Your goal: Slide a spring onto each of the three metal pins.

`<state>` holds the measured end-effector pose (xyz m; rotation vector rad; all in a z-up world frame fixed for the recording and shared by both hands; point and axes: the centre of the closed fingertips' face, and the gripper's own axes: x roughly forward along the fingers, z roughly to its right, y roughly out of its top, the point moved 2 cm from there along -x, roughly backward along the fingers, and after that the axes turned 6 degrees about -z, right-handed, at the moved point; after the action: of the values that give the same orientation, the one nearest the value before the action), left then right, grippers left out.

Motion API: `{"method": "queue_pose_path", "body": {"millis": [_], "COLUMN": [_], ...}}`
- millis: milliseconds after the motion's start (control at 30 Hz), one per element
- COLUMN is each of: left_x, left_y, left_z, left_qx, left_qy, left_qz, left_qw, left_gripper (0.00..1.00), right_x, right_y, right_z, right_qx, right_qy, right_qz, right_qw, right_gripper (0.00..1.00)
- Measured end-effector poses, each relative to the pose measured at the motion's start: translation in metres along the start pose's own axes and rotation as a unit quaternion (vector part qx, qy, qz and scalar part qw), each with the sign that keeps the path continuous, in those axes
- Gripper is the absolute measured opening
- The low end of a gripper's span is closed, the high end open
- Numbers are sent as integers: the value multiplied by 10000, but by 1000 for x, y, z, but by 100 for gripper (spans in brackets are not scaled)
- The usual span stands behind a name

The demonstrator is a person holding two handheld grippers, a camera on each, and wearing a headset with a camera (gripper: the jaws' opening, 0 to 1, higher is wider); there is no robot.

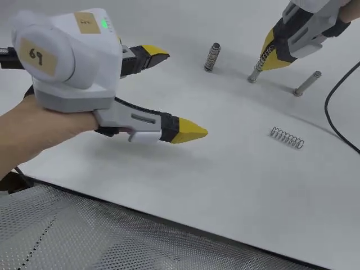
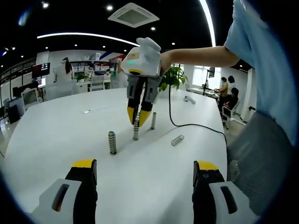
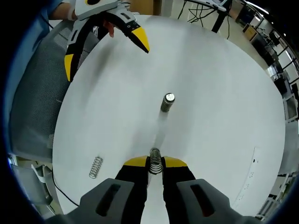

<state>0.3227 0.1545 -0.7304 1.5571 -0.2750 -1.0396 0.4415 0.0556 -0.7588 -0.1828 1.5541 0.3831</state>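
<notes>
**Head view:** Three slim metal pins stood on the white tabletop (image 1: 169,185). The first pin (image 1: 212,56) already wore a coiled steel spring. The yellow-tipped right gripper (image 1: 269,61) was closed on a second spring (image 1: 264,56), held over the middle pin (image 1: 254,76). The third pin (image 1: 306,83) was bare. A loose spring (image 1: 287,138) lay flat on the table, well apart from it. The left gripper (image 1: 180,93) hovered with its jaws wide apart, holding nothing.

**Left gripper view:** Its own jaws rose open and empty. Beyond them, the right gripper pointed down at the middle pin, the spring at the pin's top.

**Right gripper view:** The jaws pinched the second spring end-on.

The second of three springs appeared to be going on. The next move likely called for keeping the coil in line with the pin, lowering it and letting go. The loose spring would then go on the bare pin.
</notes>
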Motion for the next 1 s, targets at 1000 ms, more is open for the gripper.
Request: {"method": "queue_pose_path", "body": {"millis": [1000], "left_x": [1], "left_y": [0], "left_z": [0], "left_qx": [-35], "left_qy": [-15], "left_qz": [-12], "left_qw": [10000], "left_gripper": [81], "right_x": [17], "right_y": [4], "right_z": [-8], "right_qx": [86], "right_qy": [96], "right_qz": [-70], "right_qw": [9999], "right_gripper": [8]}}
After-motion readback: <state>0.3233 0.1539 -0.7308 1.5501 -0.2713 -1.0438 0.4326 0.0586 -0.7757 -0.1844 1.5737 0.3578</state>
